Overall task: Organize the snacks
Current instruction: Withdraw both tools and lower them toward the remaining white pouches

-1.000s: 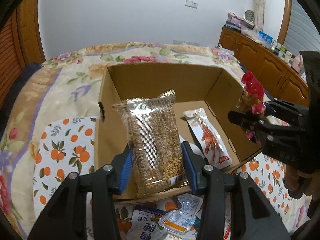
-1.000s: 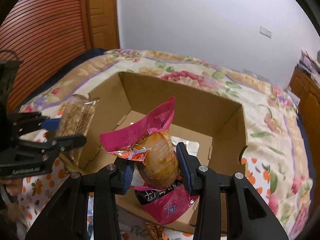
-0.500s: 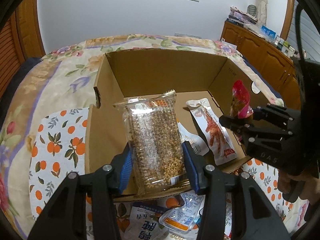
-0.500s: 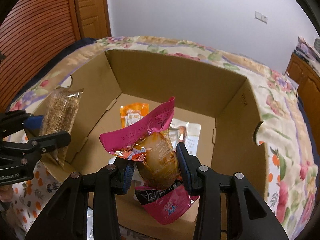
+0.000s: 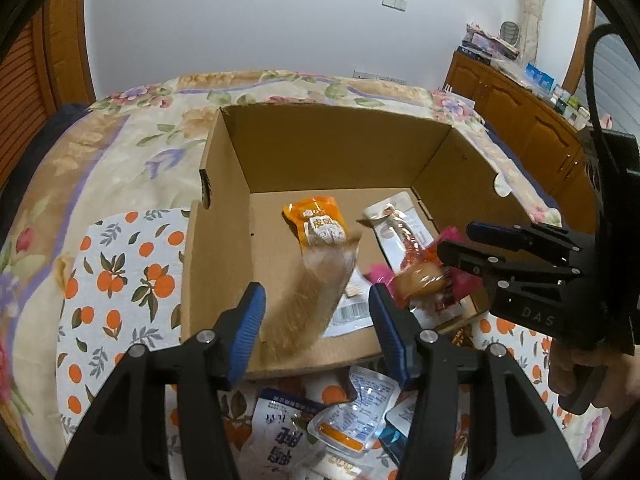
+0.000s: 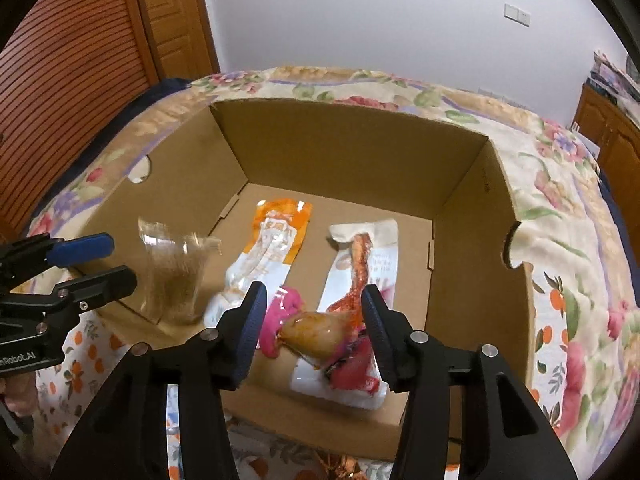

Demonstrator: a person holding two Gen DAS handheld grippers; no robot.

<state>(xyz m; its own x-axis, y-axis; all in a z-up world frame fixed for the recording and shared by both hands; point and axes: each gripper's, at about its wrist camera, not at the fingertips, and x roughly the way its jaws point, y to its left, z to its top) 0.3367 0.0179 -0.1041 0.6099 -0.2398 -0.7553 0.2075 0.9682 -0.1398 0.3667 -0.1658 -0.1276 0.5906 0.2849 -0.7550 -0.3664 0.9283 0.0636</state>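
An open cardboard box [image 5: 320, 152] [image 6: 352, 148] stands on the bed. My left gripper [image 5: 316, 320] hangs over its near edge with its jaws opening. The clear bag of grain bars [image 5: 316, 292] [image 6: 176, 280] is blurred between the pads, loose and dropping into the box. My right gripper [image 6: 314, 320] [image 5: 480, 244] is over the box's right side, its jaws opening too. The pink packet with a brown snack [image 6: 316, 334] [image 5: 420, 280] slips free between its pads. An orange packet [image 5: 320, 224] [image 6: 276, 236] and a white chicken-foot packet [image 5: 400, 232] [image 6: 368, 264] lie on the box floor.
Several loose snack packets [image 5: 340, 432] lie on an orange-print cloth [image 5: 120, 280] in front of the box. A floral bedspread [image 6: 560, 184] surrounds it. Wooden cabinets [image 5: 520, 120] stand at the right, a slatted wooden door [image 6: 80, 60] at the left. A person's hand [image 5: 592, 364] holds the right gripper.
Both grippers came closer over the box and their jaws spread. The grain bag and the pink packet, gripped upright before, have tipped over and are falling inside.
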